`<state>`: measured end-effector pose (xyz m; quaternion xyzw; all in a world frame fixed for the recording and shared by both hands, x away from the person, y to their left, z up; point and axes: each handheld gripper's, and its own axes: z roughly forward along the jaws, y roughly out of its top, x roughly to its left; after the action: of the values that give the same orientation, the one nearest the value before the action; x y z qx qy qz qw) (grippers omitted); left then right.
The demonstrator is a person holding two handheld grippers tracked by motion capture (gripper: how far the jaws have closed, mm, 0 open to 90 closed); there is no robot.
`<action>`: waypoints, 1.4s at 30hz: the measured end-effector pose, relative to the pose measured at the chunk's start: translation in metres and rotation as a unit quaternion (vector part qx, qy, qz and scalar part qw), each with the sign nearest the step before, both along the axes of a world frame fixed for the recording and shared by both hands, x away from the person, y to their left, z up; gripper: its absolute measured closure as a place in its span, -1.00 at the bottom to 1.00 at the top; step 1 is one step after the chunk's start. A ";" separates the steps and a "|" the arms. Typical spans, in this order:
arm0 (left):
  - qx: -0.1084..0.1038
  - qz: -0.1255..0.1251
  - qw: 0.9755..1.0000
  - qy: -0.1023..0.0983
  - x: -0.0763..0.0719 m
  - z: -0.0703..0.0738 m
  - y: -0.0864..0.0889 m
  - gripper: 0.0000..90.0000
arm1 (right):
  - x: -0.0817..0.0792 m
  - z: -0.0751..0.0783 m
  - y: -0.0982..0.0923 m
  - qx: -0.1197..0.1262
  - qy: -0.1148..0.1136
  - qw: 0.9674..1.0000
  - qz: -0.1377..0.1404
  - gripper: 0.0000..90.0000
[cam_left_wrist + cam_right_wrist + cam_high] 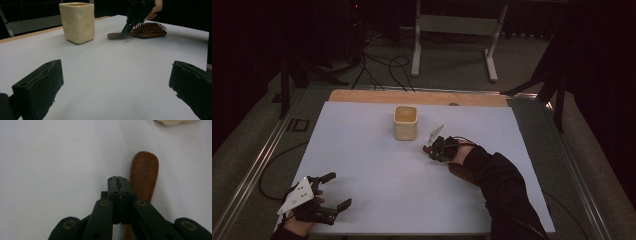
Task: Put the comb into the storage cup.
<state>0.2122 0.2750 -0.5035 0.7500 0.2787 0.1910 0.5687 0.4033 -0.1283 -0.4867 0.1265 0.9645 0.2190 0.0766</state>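
High view, cream cup (405,122) upright on white table (377,170), contents indiscernible

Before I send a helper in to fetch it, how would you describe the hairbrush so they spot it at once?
Start at the white table, then the cream cup near its far edge. Just right of the cup, under the right gripper, lies the hairbrush: the one brown wooden thing there, flat, bristles up, handle toward the cup.

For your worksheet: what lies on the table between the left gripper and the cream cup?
Nothing: in the left gripper view the stretch of white table from the left gripper to the cream cup is bare.
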 end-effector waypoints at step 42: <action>0.000 -0.002 1.000 0.001 0.001 0.000 -0.001 -1.00 | 0.020 0.003 -0.081 -0.038 0.001 0.994 -0.100 1.00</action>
<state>0.2128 0.2743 -0.5039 0.7507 0.2778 0.1893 0.5687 0.4238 -0.2098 -0.4841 0.2192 0.9547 0.1737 0.1018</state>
